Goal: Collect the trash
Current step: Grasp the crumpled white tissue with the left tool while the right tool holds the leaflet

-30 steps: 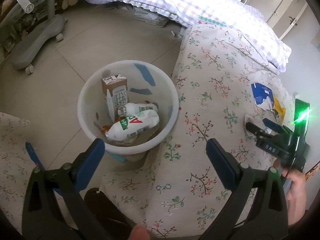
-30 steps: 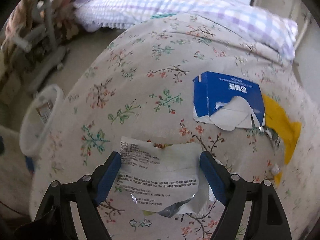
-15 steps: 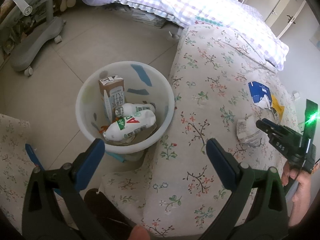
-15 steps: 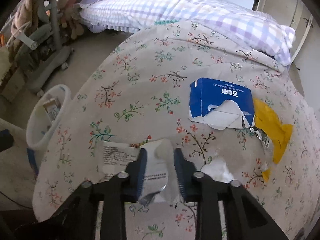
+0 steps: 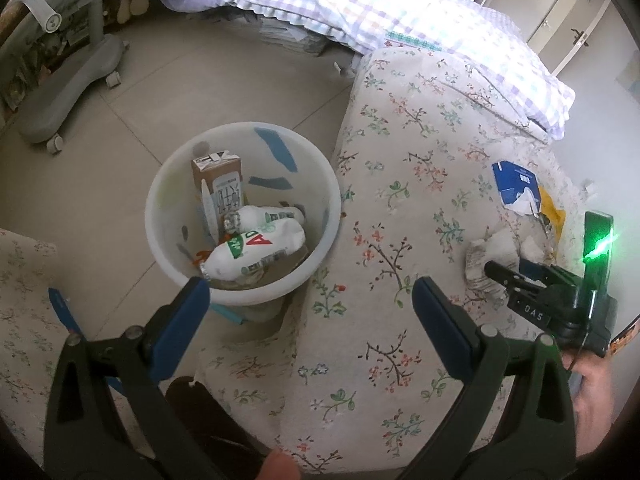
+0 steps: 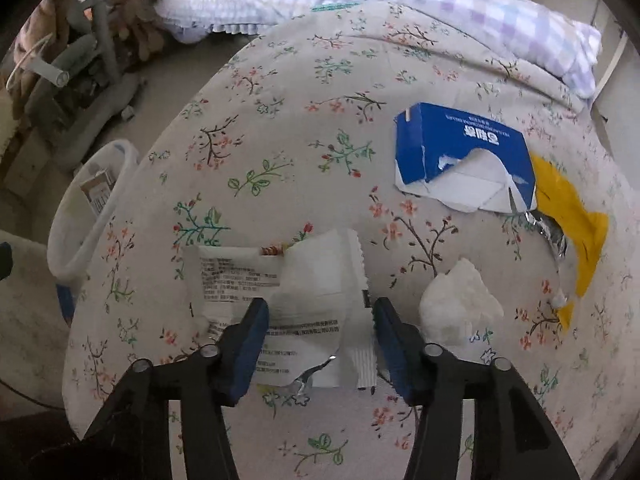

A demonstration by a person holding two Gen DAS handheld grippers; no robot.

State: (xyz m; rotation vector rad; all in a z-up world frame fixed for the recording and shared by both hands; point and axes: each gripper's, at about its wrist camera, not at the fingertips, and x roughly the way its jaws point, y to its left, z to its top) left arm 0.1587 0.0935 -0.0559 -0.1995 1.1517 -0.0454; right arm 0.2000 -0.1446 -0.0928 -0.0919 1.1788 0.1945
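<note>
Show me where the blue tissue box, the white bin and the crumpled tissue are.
blue tissue box [image 6: 468, 148], right wrist view, on its blue top face.
white bin [image 5: 160, 184], left wrist view, on its left rim.
crumpled tissue [image 6: 460, 304], right wrist view, on its middle.

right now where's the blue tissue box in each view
Left wrist: blue tissue box at right, far on the floral cover.
Right wrist: upper right of centre, torn open.
Shared landmark: yellow wrapper touching its right edge.
</note>
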